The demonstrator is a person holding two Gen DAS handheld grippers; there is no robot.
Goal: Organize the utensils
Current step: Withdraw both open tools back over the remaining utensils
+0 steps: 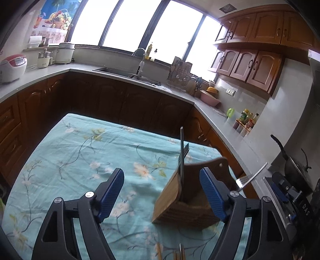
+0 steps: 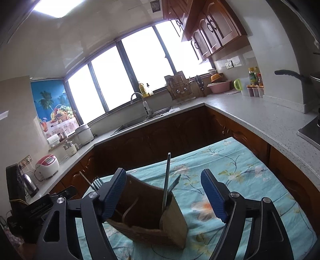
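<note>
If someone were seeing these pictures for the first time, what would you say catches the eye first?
Most striking is the wooden utensil holder on the floral turquoise tablecloth, with a fork and a long dark utensil handle standing up in it. The left gripper and right gripper frame it with blue pads wide open, holding nothing. Behind, bright windows glare above the sink.

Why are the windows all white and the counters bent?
Left wrist view: daylight overexposes the windows, the fisheye lens bows the countertop, and the fork at right is blurred. Right wrist view: the same white windows, plus ceiling light glare.
</note>
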